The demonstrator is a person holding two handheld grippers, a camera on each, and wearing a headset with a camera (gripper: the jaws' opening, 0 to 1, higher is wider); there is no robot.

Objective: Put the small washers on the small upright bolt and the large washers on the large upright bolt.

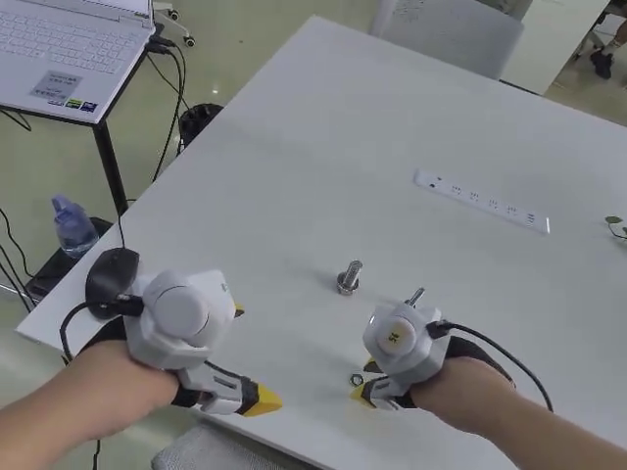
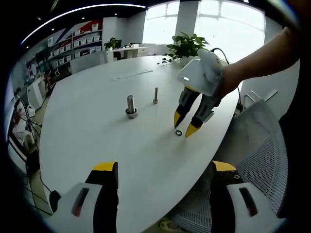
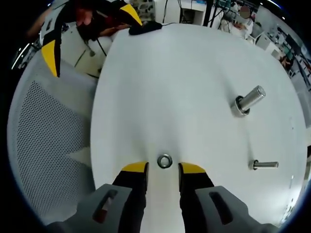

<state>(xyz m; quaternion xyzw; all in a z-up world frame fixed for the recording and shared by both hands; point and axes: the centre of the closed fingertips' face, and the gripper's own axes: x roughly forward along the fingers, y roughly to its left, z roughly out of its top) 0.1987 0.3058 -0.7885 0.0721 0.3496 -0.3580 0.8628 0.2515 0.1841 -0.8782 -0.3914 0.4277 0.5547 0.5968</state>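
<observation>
A small washer (image 3: 164,161) lies flat on the white table (image 1: 323,157) near its front edge. My right gripper (image 3: 164,167) is open, its yellow tips down at the table on either side of the washer (image 1: 357,379). The large upright bolt (image 1: 349,278) stands a little beyond it, with the thinner small bolt (image 1: 415,296) to its right. In the right gripper view the large bolt (image 3: 248,101) and the small bolt (image 3: 265,165) sit off to the right. My left gripper (image 2: 164,169) is wide open and holds nothing, hovering at the table's front edge, facing the right gripper (image 2: 187,124).
A white power strip (image 1: 480,201) lies at the back right of the table. A laptop (image 1: 69,49) sits on a side stand at far left, a water bottle (image 1: 71,223) below it. A mesh chair (image 1: 211,450) is tucked under the front edge.
</observation>
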